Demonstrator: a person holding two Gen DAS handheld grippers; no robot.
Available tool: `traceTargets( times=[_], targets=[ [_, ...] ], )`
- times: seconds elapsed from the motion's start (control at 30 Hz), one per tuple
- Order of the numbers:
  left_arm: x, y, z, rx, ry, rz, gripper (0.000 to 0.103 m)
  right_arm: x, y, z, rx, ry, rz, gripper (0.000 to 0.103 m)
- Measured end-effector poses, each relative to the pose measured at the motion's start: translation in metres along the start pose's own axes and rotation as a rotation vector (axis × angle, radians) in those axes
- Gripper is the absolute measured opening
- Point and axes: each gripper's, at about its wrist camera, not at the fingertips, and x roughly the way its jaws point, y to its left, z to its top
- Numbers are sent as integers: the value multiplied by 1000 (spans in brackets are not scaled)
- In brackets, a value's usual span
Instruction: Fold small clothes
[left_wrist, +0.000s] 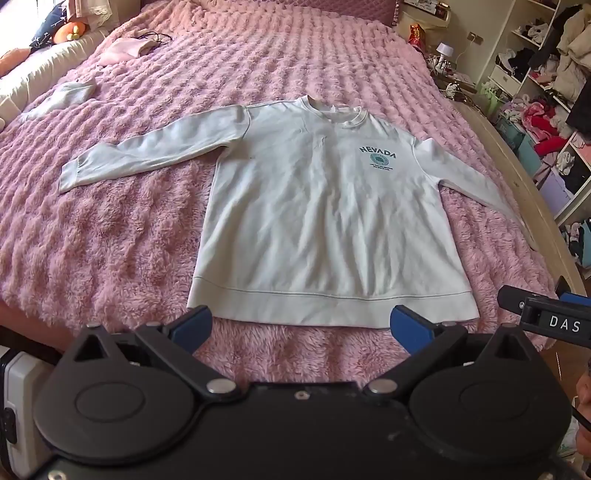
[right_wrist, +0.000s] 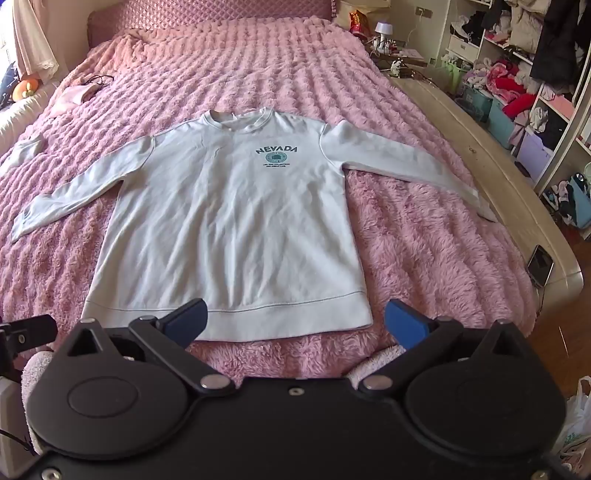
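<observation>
Both grippers, left gripper (left_wrist: 301, 325) & right gripper (right_wrist: 293, 321), wide open, empty, tilted down over sweatshirt (left_wrist: 325, 229) hem.

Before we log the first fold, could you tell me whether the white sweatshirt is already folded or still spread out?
Spread out: the white sweatshirt lies flat, print up, on the pink blanket, both sleeves stretched sideways, no fold made.
</observation>
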Motion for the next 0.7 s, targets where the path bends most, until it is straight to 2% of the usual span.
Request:
traceTargets(
  times=[0.7],
  targets=[
    [0, 0, 0, -4, 1, -4, 103, 1, 1, 2, -2, 7, 0, 103]
  ],
)
